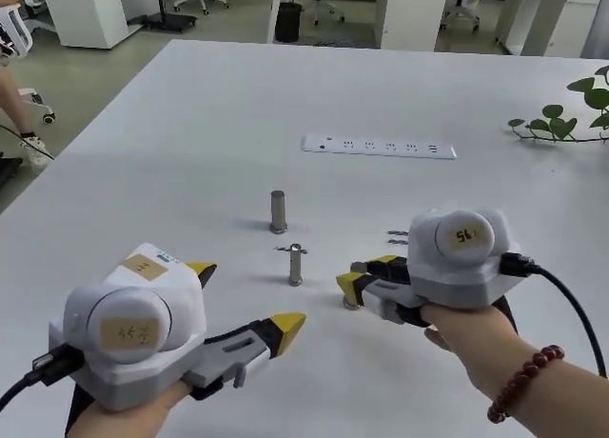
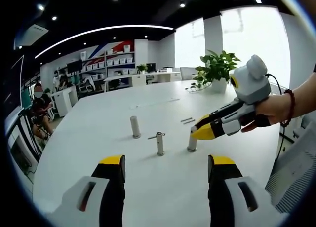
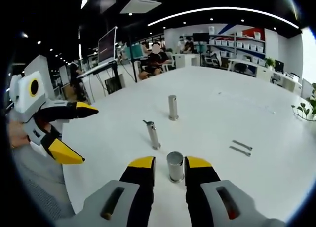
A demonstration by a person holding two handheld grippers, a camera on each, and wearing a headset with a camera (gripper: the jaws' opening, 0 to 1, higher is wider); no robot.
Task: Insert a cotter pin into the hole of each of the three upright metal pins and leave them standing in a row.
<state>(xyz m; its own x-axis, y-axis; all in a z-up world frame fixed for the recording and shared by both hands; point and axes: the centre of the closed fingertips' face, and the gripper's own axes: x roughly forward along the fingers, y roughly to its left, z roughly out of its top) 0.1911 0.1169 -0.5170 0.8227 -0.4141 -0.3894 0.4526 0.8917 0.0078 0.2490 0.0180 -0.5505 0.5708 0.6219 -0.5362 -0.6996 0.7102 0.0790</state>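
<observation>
Right gripper view: right tool [image 3: 170,162] narrowed around the nearest metal pin [image 3: 175,171], probably to steady it, clamp unclear; left tool [image 1: 247,295] waits wide at seven o'clock.

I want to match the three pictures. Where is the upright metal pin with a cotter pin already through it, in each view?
Head view: the fitted pin stands near the centre, middle of the row of three.
Left gripper view: the fitted pin is at the centre, above the gap between the jaws.
Right gripper view: the fitted pin is just left of centre.
Shared landmark: the loose cotter pins lying flat nearby.
</observation>
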